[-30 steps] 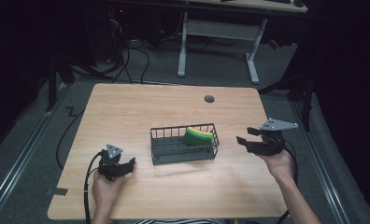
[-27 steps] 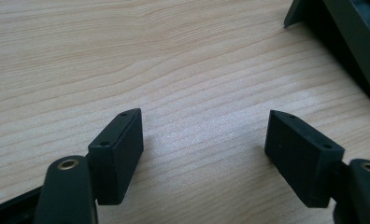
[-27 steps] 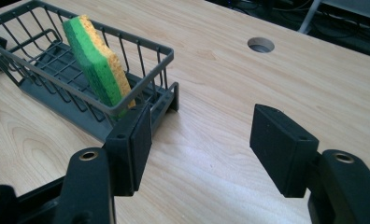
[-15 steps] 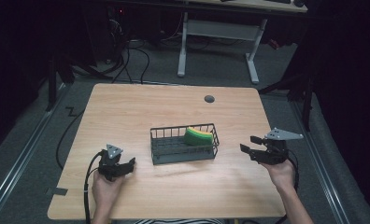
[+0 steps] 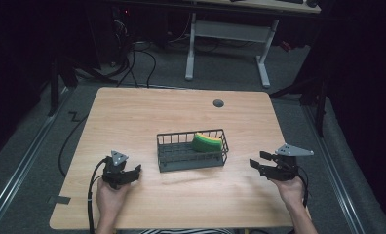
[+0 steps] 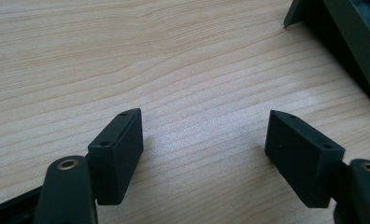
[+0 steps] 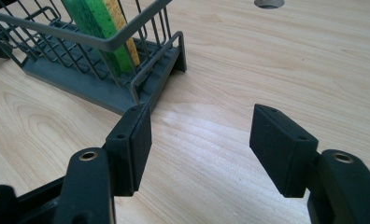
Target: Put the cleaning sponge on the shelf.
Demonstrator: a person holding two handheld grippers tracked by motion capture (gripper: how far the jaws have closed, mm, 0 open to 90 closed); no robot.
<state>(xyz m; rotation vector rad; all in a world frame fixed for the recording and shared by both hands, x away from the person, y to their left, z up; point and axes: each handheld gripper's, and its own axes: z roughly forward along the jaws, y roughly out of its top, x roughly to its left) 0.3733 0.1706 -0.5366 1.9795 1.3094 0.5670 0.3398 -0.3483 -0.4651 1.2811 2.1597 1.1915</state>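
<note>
**Resting in the basket: the sponge between your two released grippers**

Sitting at the middle of the table, the wire basket (image 5: 192,151) holds the sponge (image 5: 207,143), which stands on its edge at the right end of the basket, green side and yellow side together. In the right gripper view the sponge (image 7: 99,28) is cut off by the top edge of the picture, and the basket bars cross in front of it, so you cannot see its full shape. The left end of the basket (image 7: 80,60) also runs out of that picture.

Your right gripper (image 5: 258,161) is just beside the right end of the basket, low over the wood, and it points toward the basket. Its jaws stand apart and nothing is between them. Your left gripper (image 5: 135,170) is near the left front corner of the basket, not touching it. Its jaws are also released and empty, with only bare wood between them. In the left gripper view a dark corner of the basket (image 6: 342,32) shows at the upper right, too cut off to read more.

The table (image 5: 132,117) is light wood with a clear grain, and it has a round cable hole (image 5: 218,103) near its far edge. Behind the table the room is dark. You can make out a grey floor, some black cables (image 5: 132,58) on it, and the white legs of another desk (image 5: 225,53); the rest is too dark to tell.
</note>
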